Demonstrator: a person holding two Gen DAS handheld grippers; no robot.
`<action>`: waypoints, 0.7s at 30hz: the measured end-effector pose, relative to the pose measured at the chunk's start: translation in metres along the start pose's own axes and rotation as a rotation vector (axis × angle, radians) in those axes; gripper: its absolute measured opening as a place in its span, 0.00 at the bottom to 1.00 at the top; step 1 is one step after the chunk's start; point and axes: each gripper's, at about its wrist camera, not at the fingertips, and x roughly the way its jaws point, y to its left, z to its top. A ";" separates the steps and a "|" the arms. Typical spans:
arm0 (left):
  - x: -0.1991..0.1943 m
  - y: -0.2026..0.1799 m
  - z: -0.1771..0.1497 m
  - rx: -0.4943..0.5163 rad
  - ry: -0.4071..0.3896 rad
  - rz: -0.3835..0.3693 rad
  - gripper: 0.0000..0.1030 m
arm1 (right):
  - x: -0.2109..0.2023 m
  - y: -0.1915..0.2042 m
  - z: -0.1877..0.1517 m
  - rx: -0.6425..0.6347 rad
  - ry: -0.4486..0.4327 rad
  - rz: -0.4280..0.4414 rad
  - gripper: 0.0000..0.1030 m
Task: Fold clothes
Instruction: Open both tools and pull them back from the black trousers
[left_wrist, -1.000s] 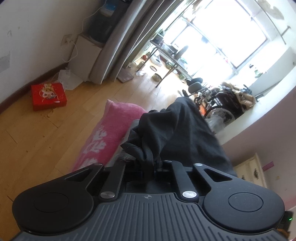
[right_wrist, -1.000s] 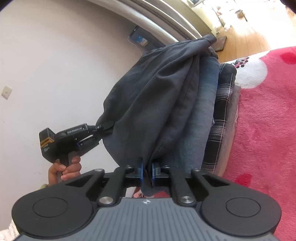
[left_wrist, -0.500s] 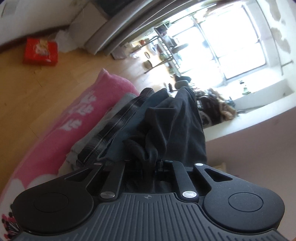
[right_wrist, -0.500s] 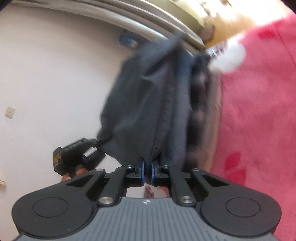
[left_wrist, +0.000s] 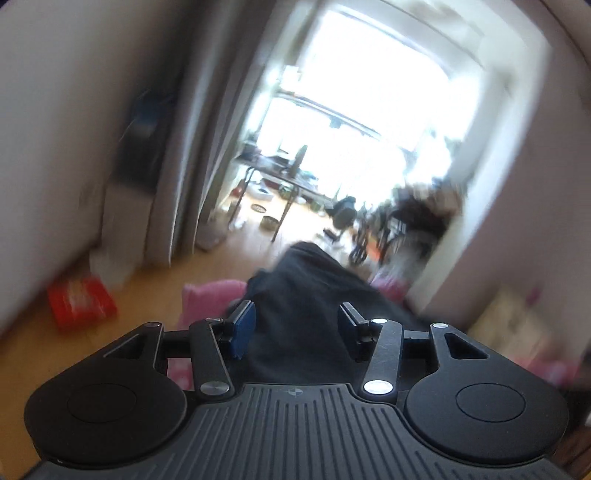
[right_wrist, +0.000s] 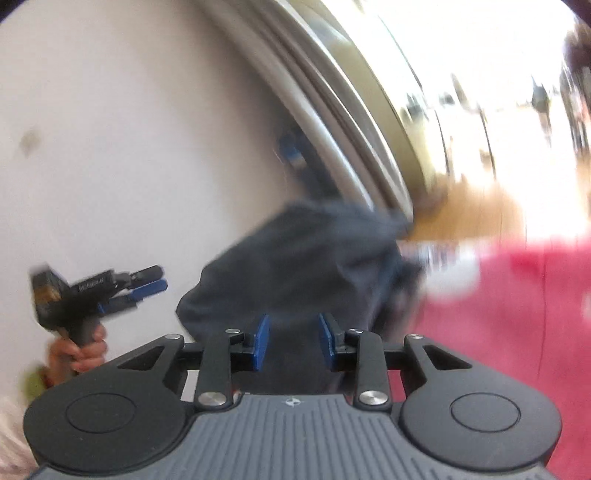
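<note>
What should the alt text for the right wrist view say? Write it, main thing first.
The right gripper is open, its blue pads apart in front of a dark garment heaped at the edge of a pink blanket. At left, a hand holds the left gripper, also open, against a white wall. The picture is motion-blurred.

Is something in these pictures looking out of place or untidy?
Yes. The dark garment lies in a bunched heap on the pink blanket, not folded flat. A red box sits on the floor.

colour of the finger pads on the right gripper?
Blue pads, clearest in the right wrist view.
</note>
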 end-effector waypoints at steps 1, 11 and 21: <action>0.011 -0.008 -0.004 0.039 0.018 0.017 0.48 | 0.007 0.007 -0.002 -0.054 -0.016 -0.014 0.31; 0.049 0.009 -0.040 0.017 0.104 0.129 0.48 | 0.048 -0.006 -0.020 -0.173 0.013 -0.066 0.30; 0.047 -0.006 -0.049 0.102 0.086 0.125 0.49 | 0.075 -0.046 0.002 -0.036 -0.020 -0.114 0.30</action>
